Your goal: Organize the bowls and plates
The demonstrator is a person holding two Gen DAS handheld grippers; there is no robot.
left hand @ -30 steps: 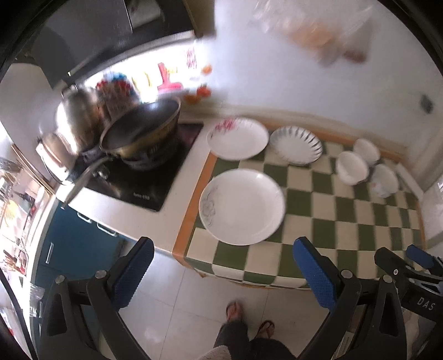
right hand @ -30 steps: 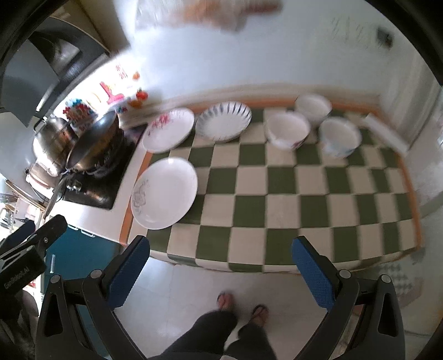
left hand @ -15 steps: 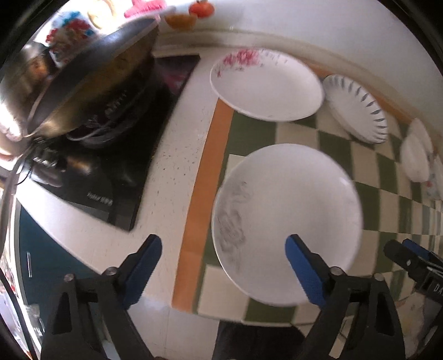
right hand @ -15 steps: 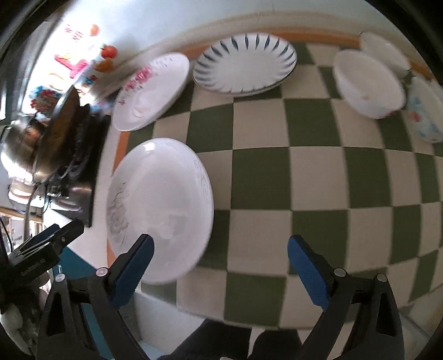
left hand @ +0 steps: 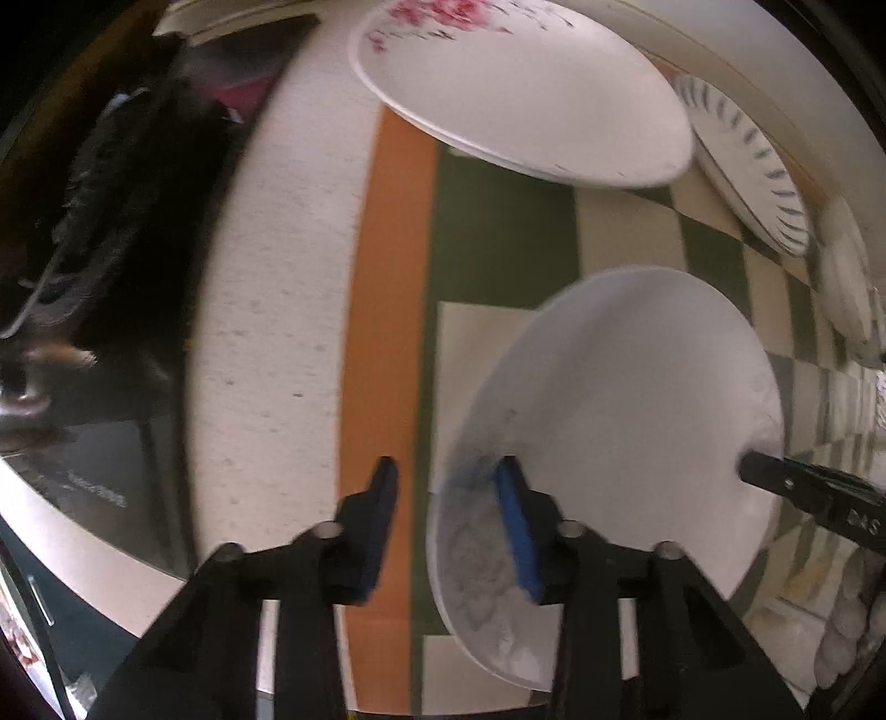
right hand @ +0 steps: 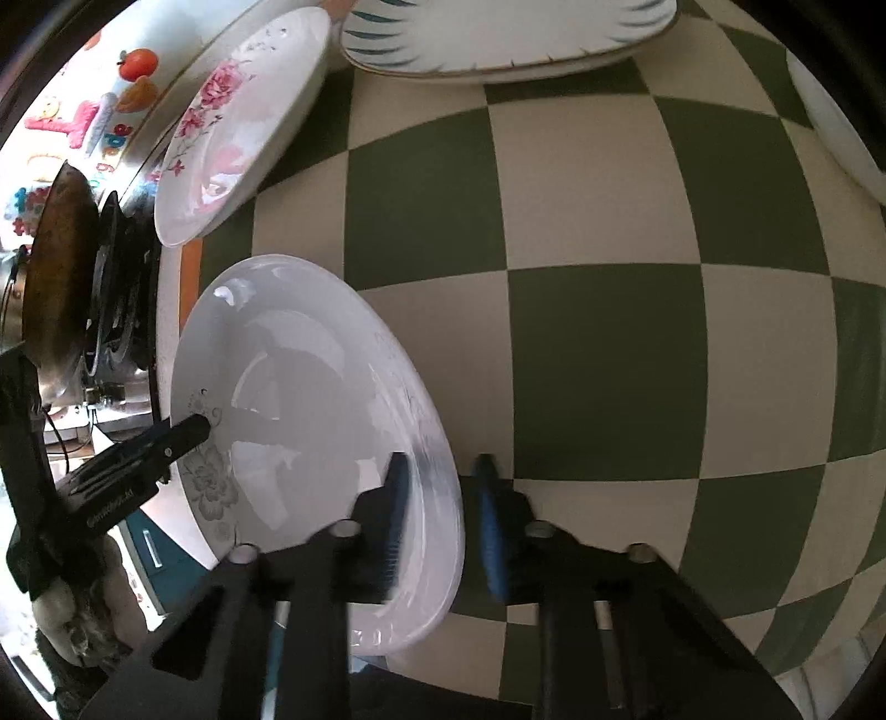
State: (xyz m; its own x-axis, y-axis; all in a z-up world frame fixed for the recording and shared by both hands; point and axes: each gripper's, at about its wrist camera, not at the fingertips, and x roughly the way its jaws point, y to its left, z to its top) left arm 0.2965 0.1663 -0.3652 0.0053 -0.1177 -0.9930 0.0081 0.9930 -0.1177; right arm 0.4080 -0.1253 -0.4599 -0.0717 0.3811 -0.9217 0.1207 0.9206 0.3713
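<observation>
**Visitor:** What has changed at the counter in the last second?

**Onlooker:** Both grippers have dropped from well above the checked cloth (right hand: 598,183) to the big white plate (right hand: 310,421) at the cloth's stove-side corner. A second ago their jaws were spread wide. Now each is narrowed over an opposite rim of that plate.

**Visitor:** Is the plate gripped?

**Onlooker:** Not firmly, by my reading. The left gripper (left hand: 446,493) has one blue pad over the rim nearest the orange border (left hand: 387,310), the other outside it, with a gap showing. The right gripper (right hand: 440,498) straddles the rim on the cloth's open side the same way. Whether the pads touch, I cannot tell; the plate is blurred.

**Visitor:** And the rest of the crockery?

**Onlooker:** The rose-patterned plate (right hand: 232,138) lies just beyond the white plate, toward the wall, and the blue-streaked dish (right hand: 498,33) sits beside that. A bowl (left hand: 847,293) is farther along.

**Visitor:** So what does it mean for the job?

**Onlooker:** Sorting has probably begun with this plate. A two-sided lift onto another plate looks likely next.
</observation>
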